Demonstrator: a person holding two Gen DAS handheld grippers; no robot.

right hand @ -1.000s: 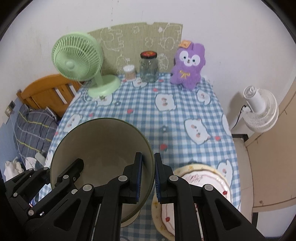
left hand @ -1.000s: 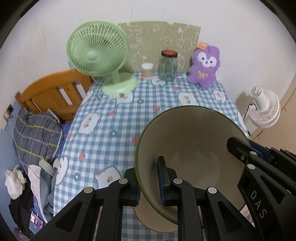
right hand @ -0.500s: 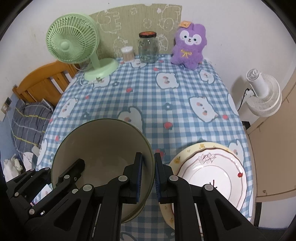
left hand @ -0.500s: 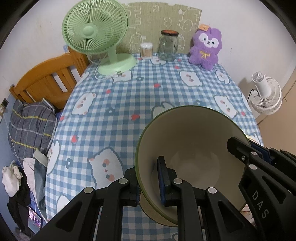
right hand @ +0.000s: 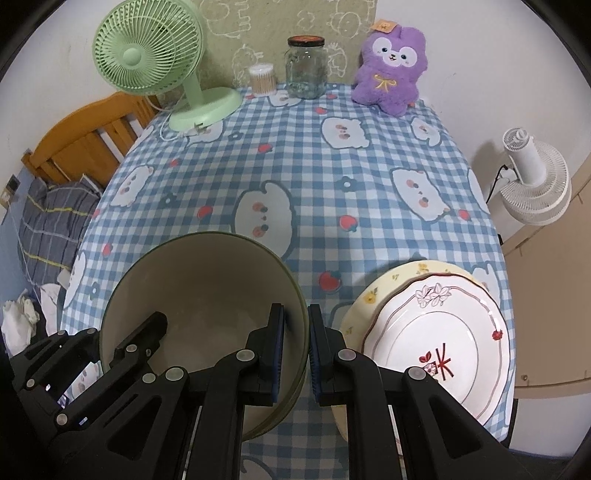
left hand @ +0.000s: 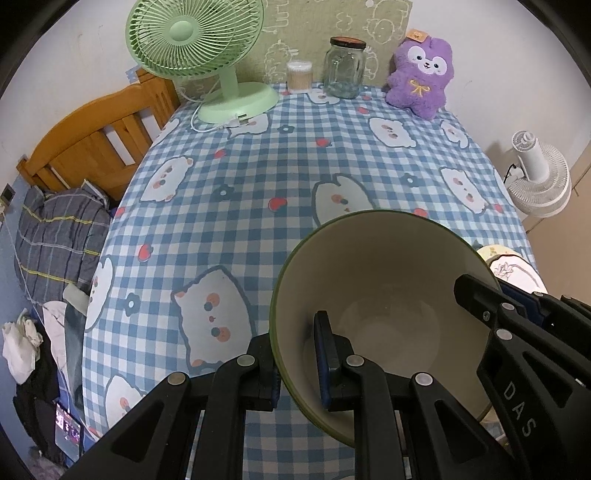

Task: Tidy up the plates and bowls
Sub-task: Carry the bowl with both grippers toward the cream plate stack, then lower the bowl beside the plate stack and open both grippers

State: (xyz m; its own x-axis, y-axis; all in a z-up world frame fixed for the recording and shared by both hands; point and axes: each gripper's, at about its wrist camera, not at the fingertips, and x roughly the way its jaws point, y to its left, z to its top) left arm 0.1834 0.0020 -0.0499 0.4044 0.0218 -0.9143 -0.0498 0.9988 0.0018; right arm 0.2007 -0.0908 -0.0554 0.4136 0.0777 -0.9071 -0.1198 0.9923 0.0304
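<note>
We are lowering the bowl (left hand: 380,295) toward the tabletop (right hand: 314,177), both grippers' fingers (right hand: 275,347) clamped on its rim, plates (right hand: 436,336) now beside them

Table (left hand: 258,177) under blue gingham cloth with cartoon cats, pushed against plain white wall (left hand: 498,44). Beige doodle panel (left hand: 332,22) top center. Wooden bed frame (left hand: 92,147) upper left, plaid bedding (left hand: 55,240) and clothes heap (left hand: 22,347) below. White fan (right hand: 535,184) on floor, right edge. Light's dim, kinda flat.
</note>
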